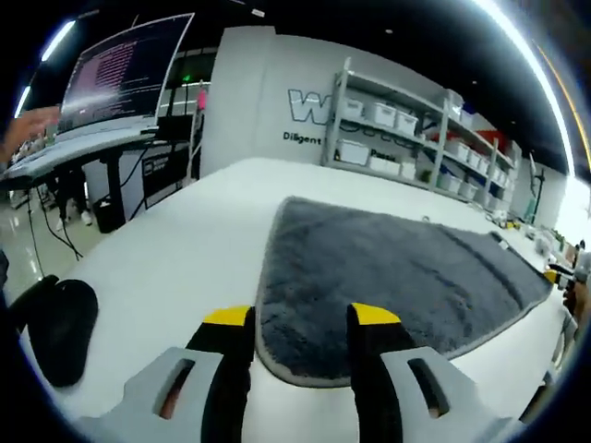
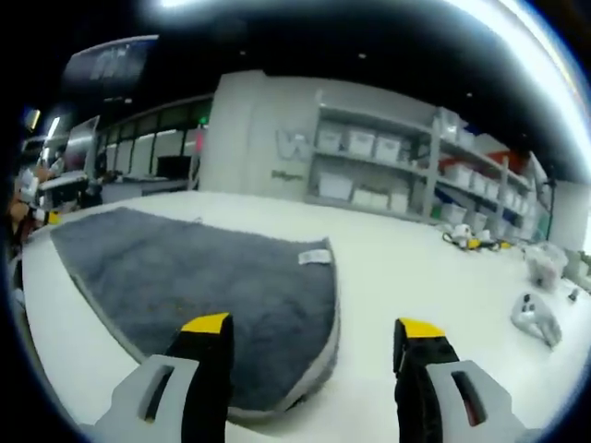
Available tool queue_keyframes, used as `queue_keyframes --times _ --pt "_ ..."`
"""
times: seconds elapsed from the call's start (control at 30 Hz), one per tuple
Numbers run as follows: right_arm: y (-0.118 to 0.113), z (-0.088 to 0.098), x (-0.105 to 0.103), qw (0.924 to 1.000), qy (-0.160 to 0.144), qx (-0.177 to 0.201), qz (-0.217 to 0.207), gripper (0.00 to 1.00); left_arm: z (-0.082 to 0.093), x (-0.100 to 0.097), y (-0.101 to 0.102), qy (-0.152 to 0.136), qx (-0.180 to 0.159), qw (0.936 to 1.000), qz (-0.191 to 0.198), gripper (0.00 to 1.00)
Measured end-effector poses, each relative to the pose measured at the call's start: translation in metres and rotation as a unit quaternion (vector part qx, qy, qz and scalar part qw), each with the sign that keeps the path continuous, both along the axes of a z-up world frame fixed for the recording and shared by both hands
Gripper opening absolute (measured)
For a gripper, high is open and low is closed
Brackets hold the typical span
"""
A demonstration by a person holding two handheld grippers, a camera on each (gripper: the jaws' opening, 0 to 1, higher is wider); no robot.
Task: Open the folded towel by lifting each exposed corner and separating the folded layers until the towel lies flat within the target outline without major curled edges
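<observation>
Towel (image 1: 388, 277), grey and spread on the white table (image 1: 175, 258), with a rounded corner lying between the parted, empty jaws of the left gripper (image 1: 302, 317), while the right gripper (image 2: 314, 325), likewise agape and empty, straddles another edge near a white label (image 2: 315, 256).

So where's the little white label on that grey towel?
In the right gripper view, the small white label lies on the fluffy grey towel, near its far right corner.
</observation>
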State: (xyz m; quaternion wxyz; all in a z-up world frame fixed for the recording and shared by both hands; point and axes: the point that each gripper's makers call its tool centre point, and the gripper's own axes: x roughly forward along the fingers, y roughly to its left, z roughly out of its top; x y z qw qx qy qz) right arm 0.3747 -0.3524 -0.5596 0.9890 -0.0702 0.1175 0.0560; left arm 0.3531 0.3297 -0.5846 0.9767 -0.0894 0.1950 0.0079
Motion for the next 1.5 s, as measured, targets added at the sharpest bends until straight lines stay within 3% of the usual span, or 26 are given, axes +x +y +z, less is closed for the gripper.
queue_keyframes --times 0.4,0.7,1.13,1.5 --pt "-0.002 -0.01 -0.006 0.9998 0.008 0.017 -0.002 0.59 -0.01 0.002 0.004 0.017 0.014 0.9998 -0.001 0.34" --pt "0.001 -0.018 -0.009 0.9998 0.018 0.006 0.005 0.52 -0.013 0.0 0.012 0.021 0.027 0.9994 0.01 0.24" --pt "-0.005 -0.021 -0.013 0.9991 0.033 0.027 0.002 0.3 -0.014 -0.001 0.016 0.027 0.053 0.9982 0.012 0.11" --pt "-0.014 -0.029 -0.016 0.9982 0.054 -0.022 -0.015 0.16 -0.012 -0.003 0.018 0.022 0.062 0.9977 0.012 0.04"
